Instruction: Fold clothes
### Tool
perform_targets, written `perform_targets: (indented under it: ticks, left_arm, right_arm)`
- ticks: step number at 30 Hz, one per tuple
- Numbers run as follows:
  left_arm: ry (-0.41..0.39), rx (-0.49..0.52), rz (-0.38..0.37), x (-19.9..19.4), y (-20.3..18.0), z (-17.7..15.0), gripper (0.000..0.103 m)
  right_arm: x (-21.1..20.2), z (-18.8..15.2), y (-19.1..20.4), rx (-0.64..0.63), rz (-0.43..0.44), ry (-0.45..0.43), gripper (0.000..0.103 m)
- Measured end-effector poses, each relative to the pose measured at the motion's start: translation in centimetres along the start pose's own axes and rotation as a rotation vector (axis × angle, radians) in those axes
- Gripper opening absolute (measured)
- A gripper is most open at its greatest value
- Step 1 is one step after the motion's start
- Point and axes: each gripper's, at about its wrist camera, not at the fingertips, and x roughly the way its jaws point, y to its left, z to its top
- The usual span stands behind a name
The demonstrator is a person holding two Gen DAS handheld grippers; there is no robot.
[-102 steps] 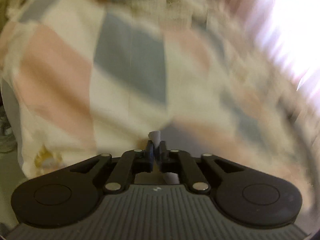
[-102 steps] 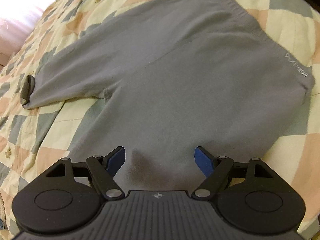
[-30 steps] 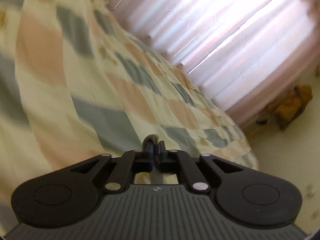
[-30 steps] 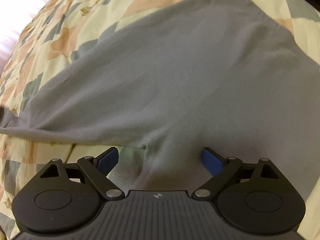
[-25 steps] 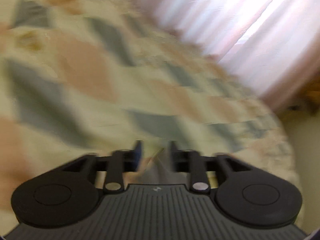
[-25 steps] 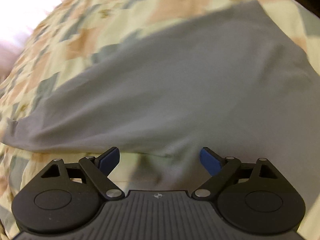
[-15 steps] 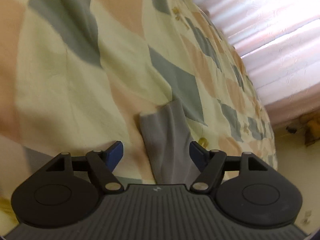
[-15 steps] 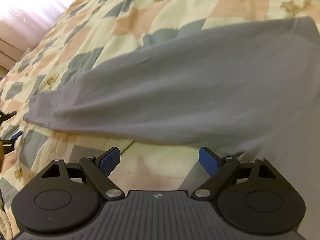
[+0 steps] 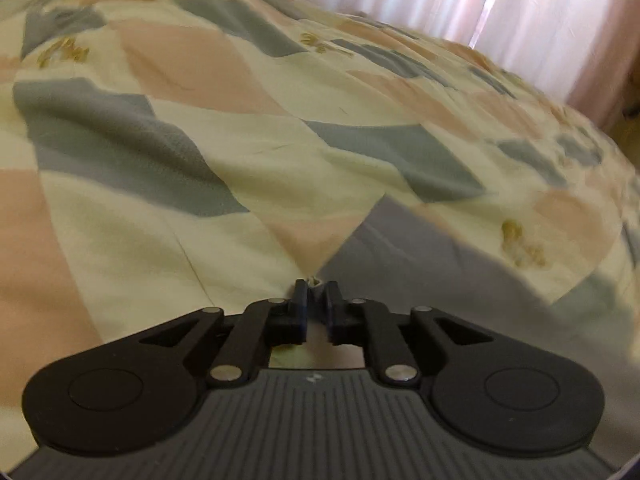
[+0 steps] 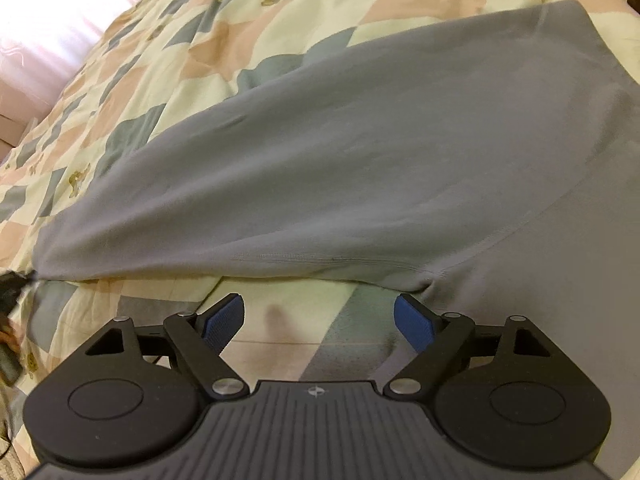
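Note:
A pair of grey trousers (image 10: pixel 360 152) lies on the checked quilt (image 10: pixel 168 76). One leg runs to the left, stretched taut. My left gripper (image 9: pixel 316 292) is shut on the corner of that leg's cuff; the grey leg (image 9: pixel 420 264) trails away to the right in the left wrist view. That gripper also shows as a dark shape at the left edge of the right wrist view (image 10: pixel 10 284). My right gripper (image 10: pixel 319 322) is open and empty, just above the quilt, in front of the crotch seam (image 10: pixel 424 280).
The quilt (image 9: pixel 200 140) covers the whole bed in pastel diamonds. Pink curtains (image 9: pixel 460 4) hang beyond the far edge of the bed. The bed edge drops off at the right in the left wrist view.
My left gripper was open over the leg's cuff half a second ago and has now closed on it. My right gripper has drawn back from the grey fabric to the bare quilt.

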Motion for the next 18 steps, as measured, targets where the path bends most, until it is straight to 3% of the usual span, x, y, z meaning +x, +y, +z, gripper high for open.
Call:
perform_targets:
  ticks: [2, 4, 5, 7, 8, 9, 12, 14, 16, 18]
  left_arm:
    - [-0.034, -0.019, 0.037, -1.4, 0.6, 0.3, 0.017]
    - [-0.052, -0.152, 0.018, -3.7, 1.7, 0.4, 0.018]
    - [-0.043, -0.207, -0.011, -4.3, 1.9, 0.3, 0.023]
    - [0.016, -0.302, -0.067, -4.6, 1.2, -0.2, 0.047]
    - [0.041, -0.340, -0.103, -4.7, 0.6, -0.7, 0.053]
    - [0.058, -0.357, -0.142, -5.3, -0.1, -1.7, 0.053]
    - [0.153, -0.257, -0.197, -7.2, -3.9, -5.3, 0.053]
    - [0.249, -0.144, -0.208, -9.2, -6.7, -8.4, 0.053]
    - [0.347, -0.037, -0.207, -12.2, -9.2, -11.7, 0.056]
    - [0.441, 0.064, -0.171, -15.7, -11.4, -14.4, 0.070]
  right_arm:
    - [-1.4, -0.1, -0.1, -0.036, -0.002, -0.041, 0.082]
    - [-2.9, -0.4, -0.8, -0.065, -0.026, -0.082, 0.082]
    - [-3.5, -0.6, -1.4, -0.058, -0.035, -0.089, 0.082]
    - [-4.5, -1.1, -2.9, -0.017, -0.042, -0.095, 0.077]
    - [-4.9, -1.5, -3.7, 0.032, -0.029, -0.093, 0.074]
    - [-5.1, -2.0, -4.1, 0.054, -0.035, -0.091, 0.073]
    - [-5.5, -4.1, -4.7, 0.034, -0.112, -0.077, 0.057]
    - [-5.7, -6.0, -4.3, -0.059, -0.191, -0.056, 0.034]
    - [-7.3, -7.8, -4.2, -0.079, -0.183, -0.062, 0.034]
    - [-9.2, -9.0, -4.1, -0.089, -0.168, -0.082, 0.049]
